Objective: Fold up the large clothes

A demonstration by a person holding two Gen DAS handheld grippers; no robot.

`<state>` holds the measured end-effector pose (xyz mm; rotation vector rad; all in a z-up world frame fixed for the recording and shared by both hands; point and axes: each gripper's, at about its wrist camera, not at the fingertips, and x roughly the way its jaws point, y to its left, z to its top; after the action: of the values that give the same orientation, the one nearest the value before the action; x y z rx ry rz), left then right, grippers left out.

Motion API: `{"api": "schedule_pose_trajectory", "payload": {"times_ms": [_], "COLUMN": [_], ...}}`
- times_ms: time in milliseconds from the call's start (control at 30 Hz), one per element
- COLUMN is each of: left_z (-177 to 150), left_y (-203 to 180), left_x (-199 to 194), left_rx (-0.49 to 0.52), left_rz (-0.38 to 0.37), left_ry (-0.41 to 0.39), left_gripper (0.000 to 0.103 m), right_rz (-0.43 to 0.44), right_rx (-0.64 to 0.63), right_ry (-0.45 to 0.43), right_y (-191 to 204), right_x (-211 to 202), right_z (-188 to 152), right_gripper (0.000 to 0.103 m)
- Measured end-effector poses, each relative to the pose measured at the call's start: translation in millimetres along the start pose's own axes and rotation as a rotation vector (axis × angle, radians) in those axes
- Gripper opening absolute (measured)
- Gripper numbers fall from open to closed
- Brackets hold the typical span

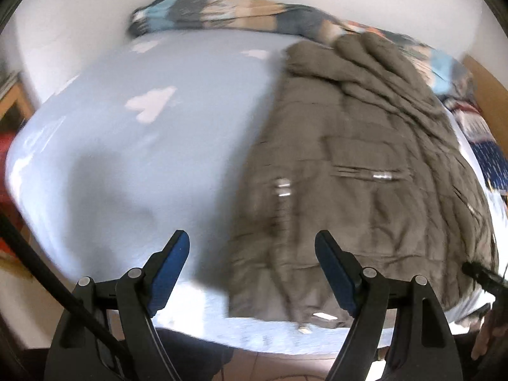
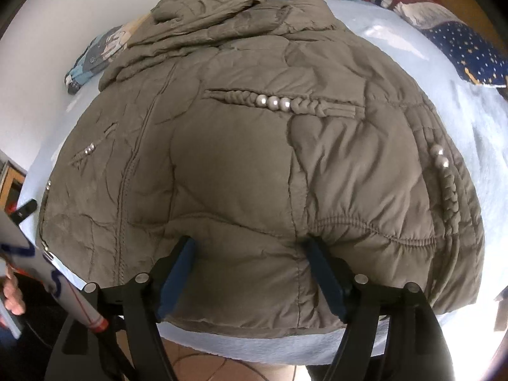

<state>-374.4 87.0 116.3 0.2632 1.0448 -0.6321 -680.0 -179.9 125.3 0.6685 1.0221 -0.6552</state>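
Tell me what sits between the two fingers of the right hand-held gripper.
In the right wrist view, the puffy hem of the brown jacket bulges up between the open fingers of the right hand-held gripper; whether the pads touch the jacket is unclear.

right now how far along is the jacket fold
Done: the brown puffer jacket lies spread front-up on the light blue bed, one sleeve across its collar. In hand: nothing; the right gripper is open at the hem, the left gripper open beside its edge. Left: the body folds.
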Motion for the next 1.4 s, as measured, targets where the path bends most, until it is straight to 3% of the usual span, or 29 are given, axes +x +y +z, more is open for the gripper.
{"api": "schedule_pose_trajectory", "payload": {"times_ms": [167, 367, 433, 633, 733, 833, 933, 1067, 1167, 1400], "left_z": [-5, -11, -13, -17, -21, -21, -19, -19, -19, -28], "left_y": [22, 20, 15, 4, 5, 3, -2, 1, 7, 13], "left_x": [18, 34, 39, 35, 31, 33, 34, 37, 39, 38], "left_rx": [-0.09, -0.141, -0.141, -0.106, -0.114, -0.136, -0.14, -0.164, -0.193, -0.257], "left_rz": [-0.053, -0.186, -0.211, -0.202, -0.19, -0.174, -0.155, -0.166, -0.187, -0.212], "left_ry": [0.087, 0.178, 0.201, 0.186, 0.176, 0.17, 0.16, 0.164, 0.172, 0.17], "left_gripper": [0.08, 0.08, 0.073, 0.062, 0.062, 0.062, 0.062, 0.063, 0.066, 0.068], "right_rz": [0.003, 0.02, 0.053, 0.134, 0.099, 0.037, 0.021, 0.078, 0.17, 0.215], "right_rx": [0.009, 0.011, 0.027, 0.184, 0.326, 0.475, 0.614, 0.707, 0.75, 0.728], "right_ry": [0.006, -0.001, -0.02, -0.205, -0.314, -0.356, -0.346, -0.288, -0.237, -0.115], "right_y": [1, 0, -4, -47, -89, -132, -168, -188, -185, -161], "right_x": [1, 0, -7, -58, -87, -101, -100, -83, -64, -28], "right_z": [1, 4, 5, 11, 3, -9, -27, -38, -38, -35], "right_gripper": [0.082, 0.083, 0.083, 0.078, 0.079, 0.079, 0.079, 0.079, 0.079, 0.075]}}
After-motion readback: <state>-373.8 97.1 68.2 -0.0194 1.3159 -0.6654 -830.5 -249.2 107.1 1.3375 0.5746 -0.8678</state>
